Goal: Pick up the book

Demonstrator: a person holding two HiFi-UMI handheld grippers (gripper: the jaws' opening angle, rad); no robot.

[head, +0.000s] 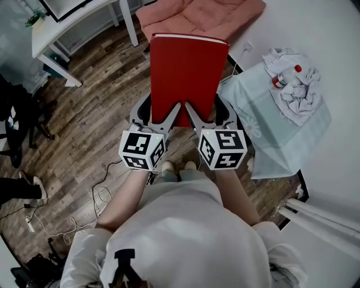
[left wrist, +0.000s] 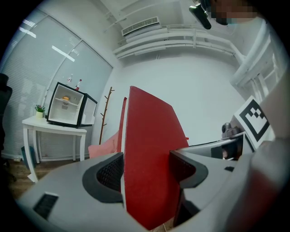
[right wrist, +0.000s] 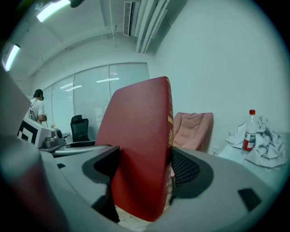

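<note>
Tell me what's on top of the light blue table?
On the table are a crumpled white cloth and a bottle with a red cap. Whatever lies beneath the cloth is covered.

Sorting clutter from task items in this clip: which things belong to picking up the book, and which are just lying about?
In the job: red book, left tongs and right tongs, both clamped on it.
Lying about: bottle, crumpled cloths, pink chair, white table.

Red book point(head: 188, 79), pinkish armchair point(head: 197, 14) — brown, seemingly wood-grain floor point(head: 101, 107)
</note>
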